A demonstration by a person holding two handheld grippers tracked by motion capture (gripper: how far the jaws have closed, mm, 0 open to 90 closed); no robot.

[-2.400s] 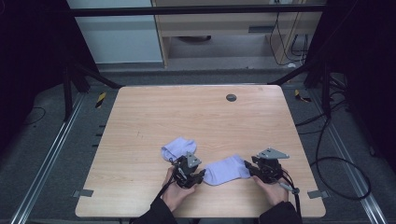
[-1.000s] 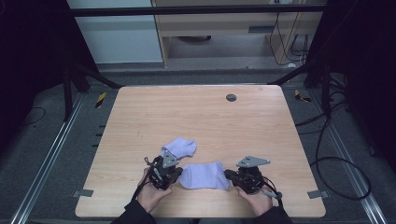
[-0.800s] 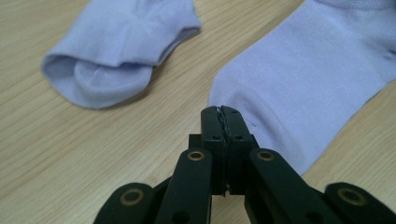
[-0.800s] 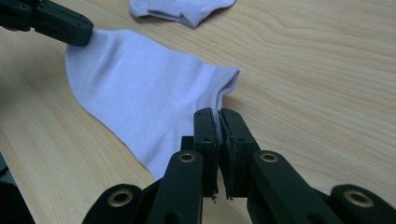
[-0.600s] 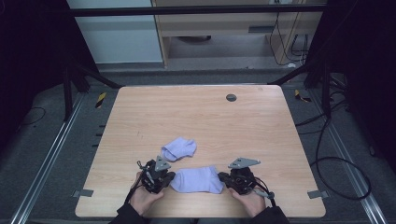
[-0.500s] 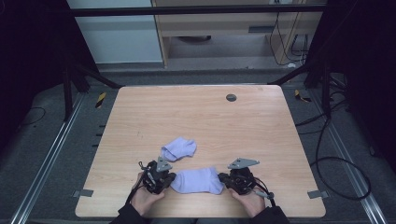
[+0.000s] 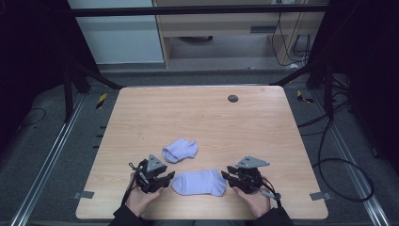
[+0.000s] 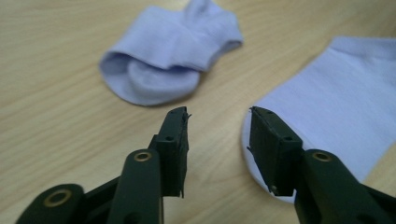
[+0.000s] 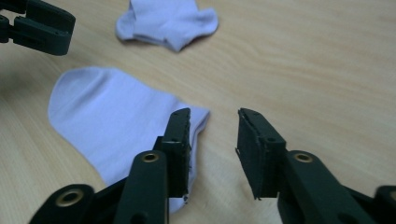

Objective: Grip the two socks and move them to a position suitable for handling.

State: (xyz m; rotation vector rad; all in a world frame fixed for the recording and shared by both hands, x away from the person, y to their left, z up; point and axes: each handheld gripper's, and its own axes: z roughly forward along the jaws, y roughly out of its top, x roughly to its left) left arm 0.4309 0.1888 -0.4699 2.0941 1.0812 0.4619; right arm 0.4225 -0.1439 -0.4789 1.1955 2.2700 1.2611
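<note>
You've drawn both grippers and the flat sock nearer yourself; left gripper and right gripper now flank it, released. Flattening looks done; the crumpled sock remains.

Wooden surface, small dark disc near far edge. Grey floor around; cables right. Yellow-black tape left of surface.

Looked like lab or recording studio. Bare wooden tabletop stood inside dark metal frame, black curtains at sides. Grey carpet floor carried metal rails, loose cables, hazard tape bits. Pale cabinets stood well beyond tabletop.
</note>
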